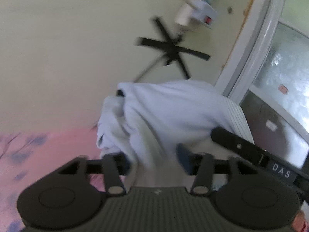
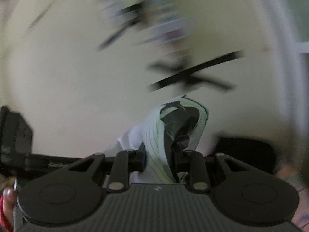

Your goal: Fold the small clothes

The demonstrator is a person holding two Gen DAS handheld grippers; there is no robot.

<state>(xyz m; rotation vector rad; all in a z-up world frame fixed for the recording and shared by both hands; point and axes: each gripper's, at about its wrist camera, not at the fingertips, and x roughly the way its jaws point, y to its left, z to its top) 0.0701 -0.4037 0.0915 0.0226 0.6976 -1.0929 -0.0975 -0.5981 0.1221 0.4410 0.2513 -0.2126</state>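
Hanging off the table (image 1: 48, 58), a pale garment (image 1: 164, 112) is pinched by each hand-held gripper, left (image 1: 154, 162) and right (image 2: 164, 160), likely for spreading.

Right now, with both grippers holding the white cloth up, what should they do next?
Probably lower it onto the pink sheet and spread it flat. The cloth hangs bunched between the left gripper and the right gripper, both shut on it, so no fold can start yet.

2 wrist views, close, share tape cross (image 1: 171, 49).
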